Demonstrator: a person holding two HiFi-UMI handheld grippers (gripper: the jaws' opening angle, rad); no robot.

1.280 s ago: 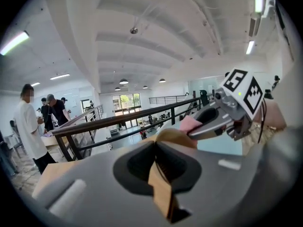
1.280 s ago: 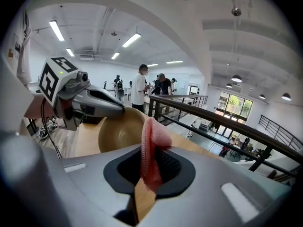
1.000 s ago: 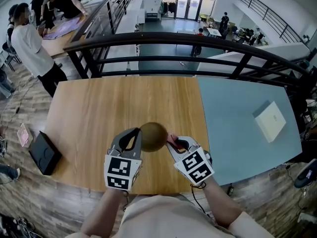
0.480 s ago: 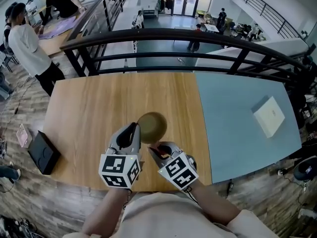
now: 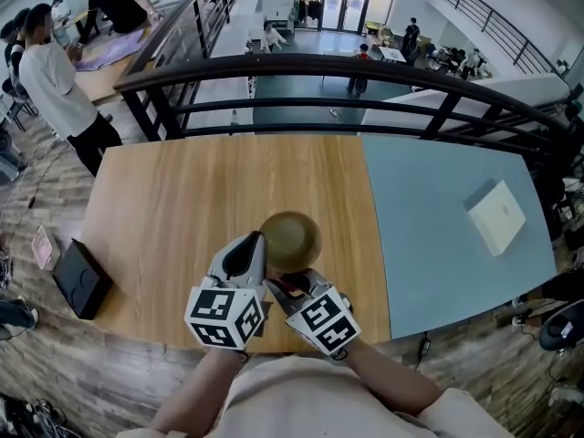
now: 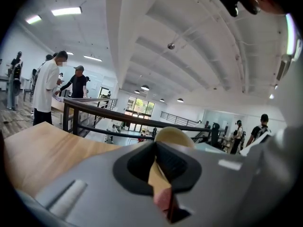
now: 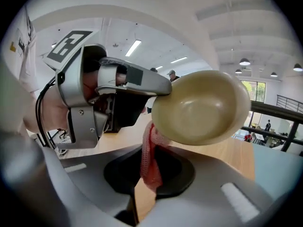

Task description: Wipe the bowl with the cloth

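Note:
A tan bowl (image 5: pixel 290 240) hangs above the wooden table (image 5: pixel 173 199), tipped on its side. My left gripper (image 5: pixel 250 255) is shut on its rim; the jaws have just been closing, with the rim between them. The right gripper view shows the bowl's hollow (image 7: pixel 201 108) facing the camera, and the left gripper (image 7: pixel 161 90) clamps its left edge. My right gripper (image 5: pixel 290 286) is shut on a red mesh cloth (image 7: pixel 150 162). The cloth's top touches the bowl's lower left edge. The left gripper view shows the bowl (image 6: pixel 174 135) just beyond the jaws.
A black box (image 5: pixel 80 281) lies at the table's left edge. A white flat box (image 5: pixel 497 219) sits on the blue-grey tabletop to the right. A dark railing (image 5: pixel 319 69) runs behind the table. People (image 5: pixel 55 71) stand at the back left.
My right gripper has moved left with the cloth, from the bowl's right side to its near side beside the left gripper. The bowl has rolled in the left gripper's hold.

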